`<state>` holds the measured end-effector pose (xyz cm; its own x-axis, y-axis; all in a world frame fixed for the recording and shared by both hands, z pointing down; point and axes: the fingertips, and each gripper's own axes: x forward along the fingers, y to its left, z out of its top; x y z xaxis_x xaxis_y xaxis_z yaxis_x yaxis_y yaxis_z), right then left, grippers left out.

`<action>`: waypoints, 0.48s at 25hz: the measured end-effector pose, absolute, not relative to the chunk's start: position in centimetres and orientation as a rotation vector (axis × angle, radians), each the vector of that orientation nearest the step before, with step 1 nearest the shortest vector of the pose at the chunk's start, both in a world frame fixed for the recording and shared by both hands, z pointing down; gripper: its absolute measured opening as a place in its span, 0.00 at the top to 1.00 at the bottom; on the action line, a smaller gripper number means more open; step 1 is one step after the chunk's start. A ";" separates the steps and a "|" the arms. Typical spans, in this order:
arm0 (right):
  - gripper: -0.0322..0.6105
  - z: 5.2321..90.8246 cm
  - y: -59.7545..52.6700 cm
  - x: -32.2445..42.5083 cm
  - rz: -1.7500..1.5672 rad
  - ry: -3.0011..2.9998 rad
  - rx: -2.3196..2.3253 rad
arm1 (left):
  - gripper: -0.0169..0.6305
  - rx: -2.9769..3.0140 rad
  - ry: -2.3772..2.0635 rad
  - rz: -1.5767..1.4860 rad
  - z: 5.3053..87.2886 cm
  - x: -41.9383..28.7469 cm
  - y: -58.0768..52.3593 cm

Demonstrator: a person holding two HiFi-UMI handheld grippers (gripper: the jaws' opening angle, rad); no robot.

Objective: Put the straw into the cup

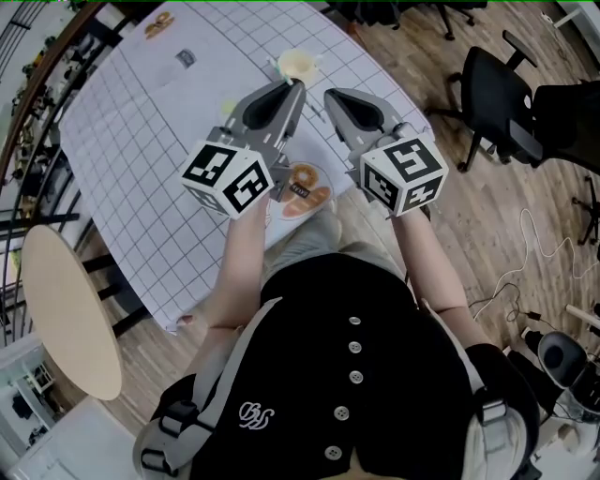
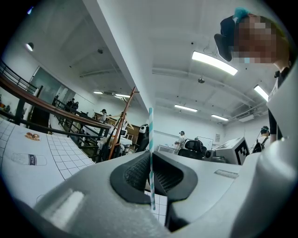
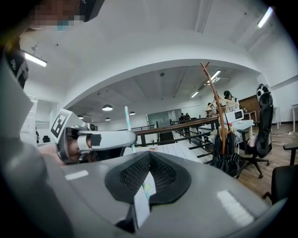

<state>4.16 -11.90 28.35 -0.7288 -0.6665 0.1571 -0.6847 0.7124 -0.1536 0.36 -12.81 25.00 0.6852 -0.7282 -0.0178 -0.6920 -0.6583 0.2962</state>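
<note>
My left gripper [image 2: 151, 157] is shut on a teal-and-white striped straw [image 2: 151, 135] that stands upright between its jaws. A strip of white paper wrapper [image 3: 141, 201] hangs down inside my right gripper [image 3: 149, 157], which is shut on it. From the right gripper view, the left gripper [image 3: 100, 139] is close by on the left with the straw [image 3: 126, 118] sticking up out of it. In the head view both grippers, left [image 1: 294, 87] and right [image 1: 330, 95], are held side by side above the table. Just beyond their tips stands the cup [image 1: 298, 64].
The table [image 1: 141, 141] wears a white grid cloth. On it sit a plate with a snack [image 1: 305, 190] under the grippers, a small packet [image 1: 186, 58] and another snack [image 1: 157, 23] at the far end. A round wooden table [image 1: 70, 309] is at left, a black office chair [image 1: 502, 94] at right.
</note>
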 end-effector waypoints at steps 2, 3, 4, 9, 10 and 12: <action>0.95 28.5 -12.5 4.1 0.312 -2.820 1.118 | 0.95 2.627 -1.140 -0.196 25.2 0.1 -13.4; 0.95 28.6 -12.8 4.1 0.313 -2.818 1.117 | 0.95 2.623 -1.144 -0.200 25.3 -0.2 -13.7; 0.95 28.7 -13.2 4.0 0.314 -2.817 1.115 | 0.95 2.620 -1.148 -0.206 25.3 -0.4 -14.0; 0.95 29.0 -15.2 3.5 0.316 -2.810 1.110 | 0.95 2.608 -1.163 -0.220 25.7 -1.3 -15.6; 0.95 29.1 -15.6 3.4 0.318 -2.808 1.109 | 0.95 2.607 -1.164 -0.224 25.7 -1.5 -15.9; 0.95 29.2 -16.5 3.0 0.321 -2.805 1.097 | 0.95 2.608 -1.166 -0.226 25.7 -1.9 -16.6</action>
